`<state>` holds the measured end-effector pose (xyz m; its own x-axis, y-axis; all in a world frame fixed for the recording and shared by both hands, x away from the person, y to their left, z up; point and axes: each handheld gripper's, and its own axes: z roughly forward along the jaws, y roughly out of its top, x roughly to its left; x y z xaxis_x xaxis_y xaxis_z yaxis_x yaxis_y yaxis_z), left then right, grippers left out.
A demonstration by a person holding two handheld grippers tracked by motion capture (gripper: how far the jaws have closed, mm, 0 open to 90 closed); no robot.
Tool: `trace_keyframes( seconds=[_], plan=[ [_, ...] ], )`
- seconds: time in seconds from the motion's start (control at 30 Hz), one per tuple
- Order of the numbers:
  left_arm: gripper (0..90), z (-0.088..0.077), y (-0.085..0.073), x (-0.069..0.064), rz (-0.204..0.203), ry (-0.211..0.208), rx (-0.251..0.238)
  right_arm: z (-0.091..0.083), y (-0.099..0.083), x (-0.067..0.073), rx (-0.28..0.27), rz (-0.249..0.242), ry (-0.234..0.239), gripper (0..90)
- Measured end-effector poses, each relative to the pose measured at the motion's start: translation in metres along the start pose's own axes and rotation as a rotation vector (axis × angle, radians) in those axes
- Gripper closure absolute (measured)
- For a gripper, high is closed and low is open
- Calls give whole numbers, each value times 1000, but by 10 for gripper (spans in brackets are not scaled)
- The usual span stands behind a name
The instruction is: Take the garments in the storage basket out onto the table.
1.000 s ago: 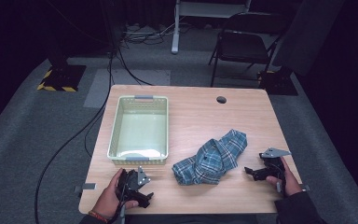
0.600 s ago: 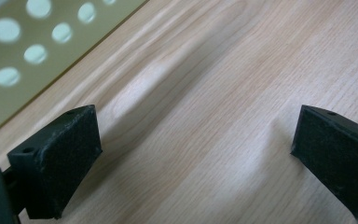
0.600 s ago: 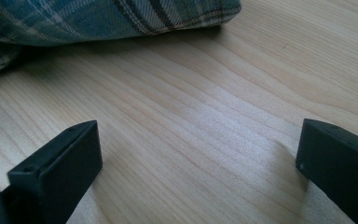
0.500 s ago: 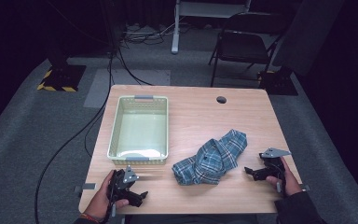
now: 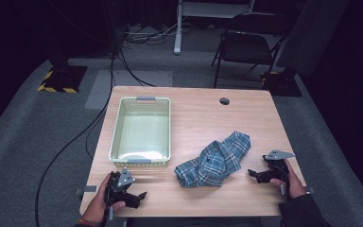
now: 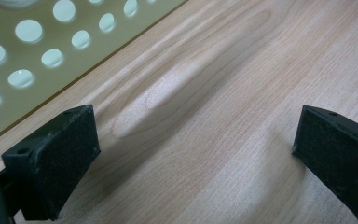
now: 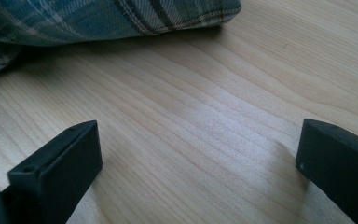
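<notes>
Both pairs of jaws stood wide over bare table [image 5: 264, 118], your left gripper [image 5: 133, 198] near the front edge with the basket [image 5: 142, 130] at twelve o'clock, your right gripper [image 5: 261, 174] with the plaid cloth [image 5: 215, 161] at nine o'clock.

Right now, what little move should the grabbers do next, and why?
Probably slide the right gripper forward to the shirt. Its jaws stand open over bare table, with the crumpled shirt just ahead of them. The basket looks empty, so the shirt may belong there.
</notes>
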<state>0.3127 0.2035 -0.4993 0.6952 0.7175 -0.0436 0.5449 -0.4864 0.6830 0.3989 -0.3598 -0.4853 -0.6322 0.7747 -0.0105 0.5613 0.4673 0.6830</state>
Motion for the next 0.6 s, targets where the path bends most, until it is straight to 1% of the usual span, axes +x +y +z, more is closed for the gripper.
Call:
trace_keyframes(
  seconds=[0.6],
  plan=[
    [0, 0, 0, 0, -6, 6, 0, 0, 0, 0, 0, 1, -1, 2]
  ],
)
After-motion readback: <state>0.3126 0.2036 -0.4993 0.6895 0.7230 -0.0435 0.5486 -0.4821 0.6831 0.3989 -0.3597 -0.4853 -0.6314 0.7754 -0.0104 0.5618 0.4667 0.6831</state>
